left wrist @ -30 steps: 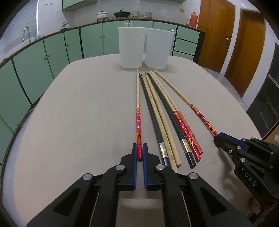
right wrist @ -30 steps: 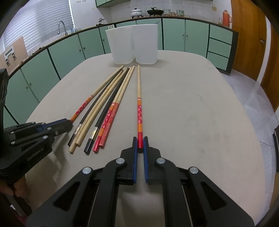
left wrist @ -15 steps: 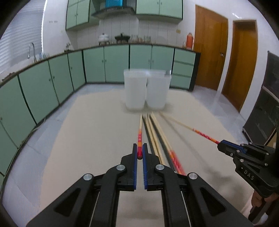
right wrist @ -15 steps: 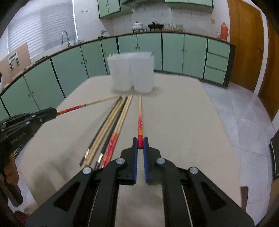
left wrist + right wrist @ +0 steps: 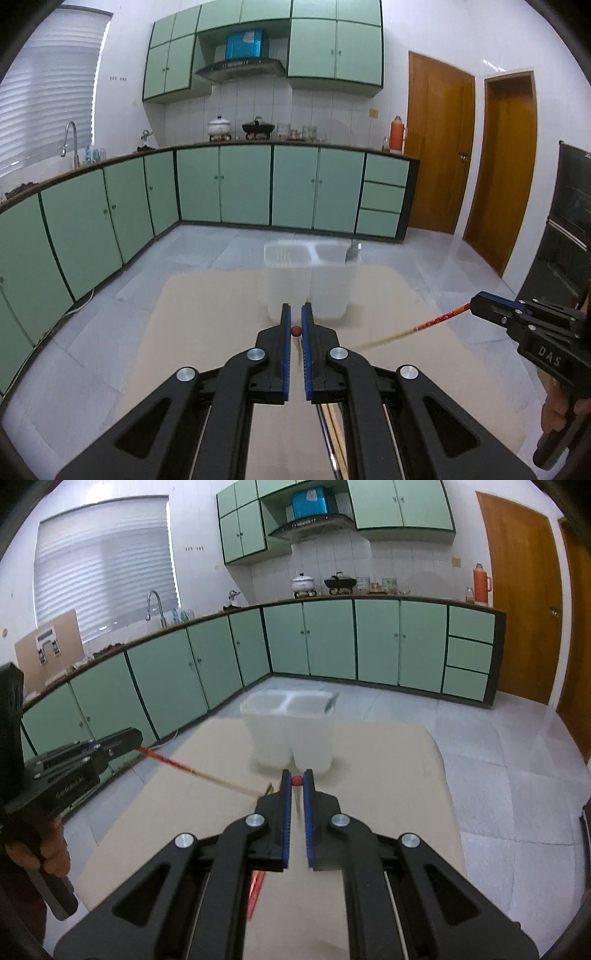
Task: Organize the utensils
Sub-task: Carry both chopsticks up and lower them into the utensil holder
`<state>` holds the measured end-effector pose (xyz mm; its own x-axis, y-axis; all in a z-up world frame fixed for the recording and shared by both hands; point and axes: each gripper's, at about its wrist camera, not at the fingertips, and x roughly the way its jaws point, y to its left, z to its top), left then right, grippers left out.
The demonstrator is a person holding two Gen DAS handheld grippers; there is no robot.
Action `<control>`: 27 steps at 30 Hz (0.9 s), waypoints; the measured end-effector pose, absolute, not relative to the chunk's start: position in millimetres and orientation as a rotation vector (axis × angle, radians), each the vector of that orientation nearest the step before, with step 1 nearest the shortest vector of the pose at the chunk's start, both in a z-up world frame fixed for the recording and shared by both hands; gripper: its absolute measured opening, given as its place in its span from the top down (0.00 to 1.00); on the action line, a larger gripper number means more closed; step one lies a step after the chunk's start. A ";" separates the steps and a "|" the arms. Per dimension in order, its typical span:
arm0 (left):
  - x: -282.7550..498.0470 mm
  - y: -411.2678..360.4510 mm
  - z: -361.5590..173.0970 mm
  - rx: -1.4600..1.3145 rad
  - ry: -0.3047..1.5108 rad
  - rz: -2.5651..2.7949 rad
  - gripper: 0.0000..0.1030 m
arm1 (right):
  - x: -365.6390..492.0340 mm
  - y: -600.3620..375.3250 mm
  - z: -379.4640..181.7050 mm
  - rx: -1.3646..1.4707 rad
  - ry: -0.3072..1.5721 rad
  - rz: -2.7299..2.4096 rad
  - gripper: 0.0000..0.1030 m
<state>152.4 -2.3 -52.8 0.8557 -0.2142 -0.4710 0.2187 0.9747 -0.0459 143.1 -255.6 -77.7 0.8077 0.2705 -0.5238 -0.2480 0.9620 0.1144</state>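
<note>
My left gripper [image 5: 295, 309] is shut on the red end of a chopstick [image 5: 295, 330], which points away beneath the fingers. In the right wrist view that red-and-tan chopstick [image 5: 184, 766] slants down from the left gripper [image 5: 136, 739]. My right gripper [image 5: 296, 774] is shut on a second red-ended chopstick [image 5: 296, 780]. From the left wrist view, this chopstick [image 5: 436, 325] sticks out of the right gripper [image 5: 476, 302]. Both are held high above the beige table [image 5: 199, 332]. A white two-compartment holder [image 5: 310, 288] stands at the table's far end, ahead of both grippers.
Other chopsticks [image 5: 256, 886] lie on the table under the grippers, mostly hidden by the fingers. A person's hand [image 5: 51, 856] grips the left handle. Beyond the table lie a tiled floor, green cabinets [image 5: 243, 184] and wooden doors [image 5: 436, 147].
Both grippers have risen from the table, each lifting a red-ended chopstick off it. The view has tilted up, so the holder and the other chopsticks now sit lower in frame.
</note>
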 end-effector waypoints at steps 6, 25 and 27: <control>175.0 -0.5 -29.5 -0.012 0.481 -0.247 0.95 | 166.7 -258.1 -45.4 0.035 0.540 0.301 0.95; 214.8 -9.0 48.1 -0.015 0.308 -0.289 0.95 | 231.7 -252.6 38.3 0.028 0.414 0.358 0.95; 225.3 -13.5 62.5 -0.007 0.266 -0.280 0.95 | 241.5 -252.1 48.9 0.025 0.383 0.345 0.95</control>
<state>225.3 -13.5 62.5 0.9265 -0.2736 -0.2584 0.2718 0.9614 -0.0433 241.5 -252.1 48.9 0.8702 0.3345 -0.3617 -0.3251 0.9415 0.0885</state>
